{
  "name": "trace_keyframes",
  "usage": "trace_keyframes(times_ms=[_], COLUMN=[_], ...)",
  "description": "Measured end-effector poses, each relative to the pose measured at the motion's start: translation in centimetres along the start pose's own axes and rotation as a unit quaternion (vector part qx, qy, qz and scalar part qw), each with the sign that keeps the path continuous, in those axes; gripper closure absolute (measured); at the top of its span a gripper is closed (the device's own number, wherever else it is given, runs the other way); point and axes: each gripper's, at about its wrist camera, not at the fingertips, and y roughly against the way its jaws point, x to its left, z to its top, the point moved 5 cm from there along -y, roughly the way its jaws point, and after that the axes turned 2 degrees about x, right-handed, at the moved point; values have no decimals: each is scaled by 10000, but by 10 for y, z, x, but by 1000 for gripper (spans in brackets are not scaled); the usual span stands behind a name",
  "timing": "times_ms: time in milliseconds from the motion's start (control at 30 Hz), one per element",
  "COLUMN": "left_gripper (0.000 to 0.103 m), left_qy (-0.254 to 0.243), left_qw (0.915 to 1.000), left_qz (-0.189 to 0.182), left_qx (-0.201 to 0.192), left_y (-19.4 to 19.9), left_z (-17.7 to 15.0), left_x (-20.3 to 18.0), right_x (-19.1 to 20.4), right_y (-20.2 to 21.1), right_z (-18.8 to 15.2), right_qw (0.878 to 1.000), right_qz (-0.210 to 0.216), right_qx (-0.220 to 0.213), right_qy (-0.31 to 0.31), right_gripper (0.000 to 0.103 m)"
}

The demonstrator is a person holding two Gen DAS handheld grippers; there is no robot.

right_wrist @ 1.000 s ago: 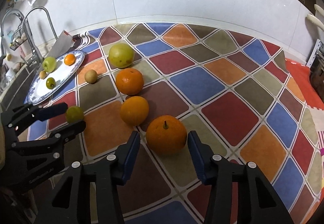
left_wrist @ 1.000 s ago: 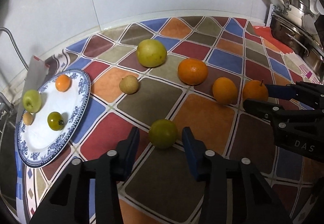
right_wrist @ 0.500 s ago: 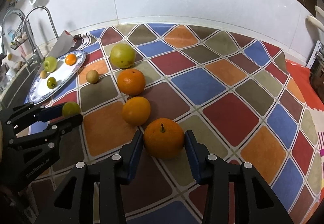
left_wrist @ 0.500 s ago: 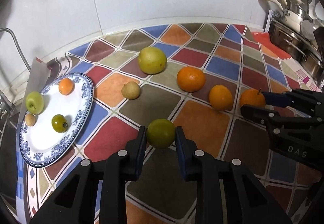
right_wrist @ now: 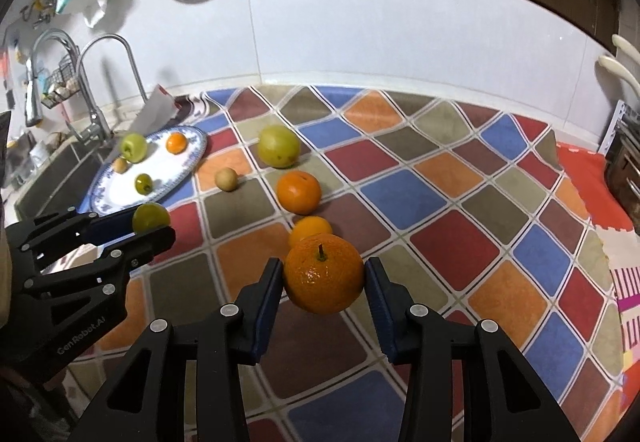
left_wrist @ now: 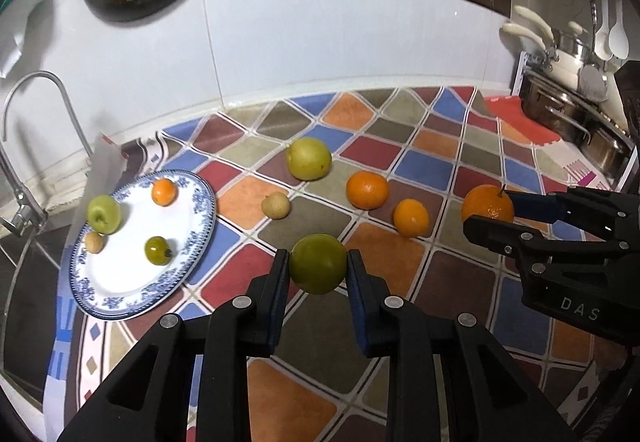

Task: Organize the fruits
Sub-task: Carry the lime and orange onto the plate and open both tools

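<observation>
So far you have four small fruits on the blue-rimmed plate (left_wrist: 200, 250): a green apple (left_wrist: 103, 213), a small orange (left_wrist: 163, 191), a tiny tan fruit (left_wrist: 95, 242) and a dark green tomato (left_wrist: 157, 251); that part looks done, and both of your tools are now loaded; your left gripper (left_wrist: 318, 266) is clamped on a green fruit (left_wrist: 318, 264), its pads pressed to either side, and your right gripper (right_wrist: 324, 280) is clamped on a stemmed orange (right_wrist: 324, 278), its jaws having just drawn in around it; both fruits appear clear of the patterned tablecloth (right_wrist: 460, 202), so I judge you are mid-carry. Left on the cloth are a large yellow-green fruit (left_wrist: 308, 158), a small tan fruit (left_wrist: 275, 205), a big orange (left_wrist: 367, 189) and a smaller orange (left_wrist: 411, 217); so roughly half the job remains, if the plate is where they all belong. Watch the route: the small tan fruit lies between the right gripper and the plate, and the plate sits close to the sink (right_wrist: 44, 178) with its faucet (right_wrist: 112, 82) just behind, so a rolling fruit could go over that edge; the pots (left_wrist: 568, 114) on the far right are well apart and no obstacle.
</observation>
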Motion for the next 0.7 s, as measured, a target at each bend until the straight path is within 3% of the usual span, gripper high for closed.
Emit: trace_keyframes(times_ms=[700], left_gripper=[75], left_qy=[266], left_qw=[9957], left_qz=[457], left_qx=[-765], left_y=[79], left_z=[-4], left_x=[51], right_x=[76], right_y=[55], right_z=[19], right_qw=[9959], right_qz=[412], right_qx=[-709], right_qy=[384], right_gripper=[60])
